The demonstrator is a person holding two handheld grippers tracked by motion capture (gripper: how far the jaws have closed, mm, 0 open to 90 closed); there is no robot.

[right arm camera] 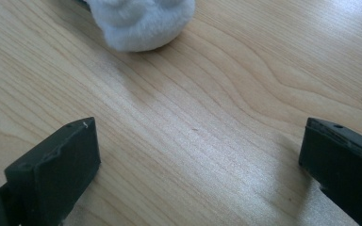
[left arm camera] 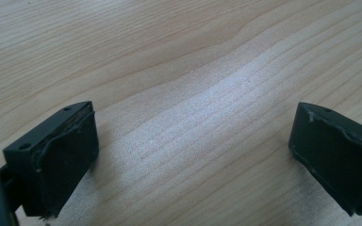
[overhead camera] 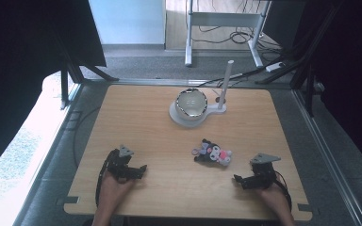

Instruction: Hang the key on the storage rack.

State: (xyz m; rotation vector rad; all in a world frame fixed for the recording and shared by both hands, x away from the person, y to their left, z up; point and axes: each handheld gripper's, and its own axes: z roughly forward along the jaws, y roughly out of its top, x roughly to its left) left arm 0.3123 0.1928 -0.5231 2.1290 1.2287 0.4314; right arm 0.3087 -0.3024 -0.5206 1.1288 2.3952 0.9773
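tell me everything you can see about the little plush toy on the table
The plush toy is a small soft figure, mostly black with a white face, pink patches and a pale lilac bit at its left end. It looks like fuzzy fabric; the right gripper view shows a rounded white furry part of it. It lies on its side on the wooden table, nearer the person than the bowl, between the two hand-held grippers and closer to the right one. Only the tabletop touches it.

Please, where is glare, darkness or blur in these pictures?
High view: the room's sides are almost black, while the table is evenly lit. Left gripper view: a pale sheen crosses the wood. Right gripper view: the plush toy at the top edge looks soft and washed out.
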